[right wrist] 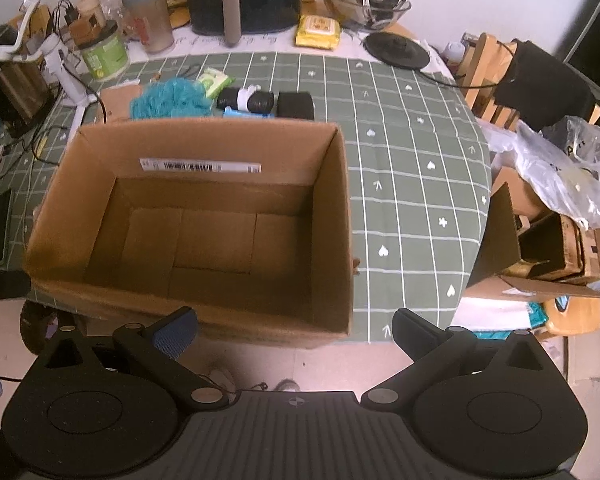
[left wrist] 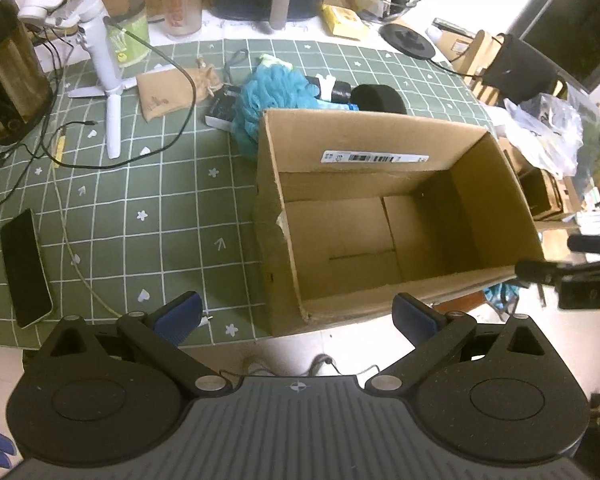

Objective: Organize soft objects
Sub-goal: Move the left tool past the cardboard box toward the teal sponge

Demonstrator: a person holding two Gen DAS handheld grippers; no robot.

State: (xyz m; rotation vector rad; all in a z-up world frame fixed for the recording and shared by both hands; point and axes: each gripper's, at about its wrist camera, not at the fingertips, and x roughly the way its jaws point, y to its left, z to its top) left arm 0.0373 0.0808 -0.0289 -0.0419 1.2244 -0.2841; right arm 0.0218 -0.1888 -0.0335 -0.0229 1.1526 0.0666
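A green checked tablecloth (right wrist: 412,184) covers the cluttered table. One open cardboard box (right wrist: 332,220) sits at its near edge; behind it lie one blue bath sponge (right wrist: 172,98) and one black roll (right wrist: 295,105). Left gripper (left wrist: 296,314) and right gripper (right wrist: 294,326) both gape wide, holding nothing.

1. Cardboard box (right wrist: 196,216): matt brown corrugated paperboard, showing a torn rim edge and carrying a glossy white paper label (right wrist: 200,166).
2. Tablecloth (right wrist: 412,184): smooth, faintly sheening green sheet printed with white grid lines.
3. Bath pouf (right wrist: 172,98): blue ruffled netting, looking soft and rough.
4. Phone (left wrist: 25,268): glossy black glass face.
5. Left gripper (left wrist: 298,314) and right gripper (right wrist: 296,326): matt black plastic, with textured blue pads (right wrist: 174,334).
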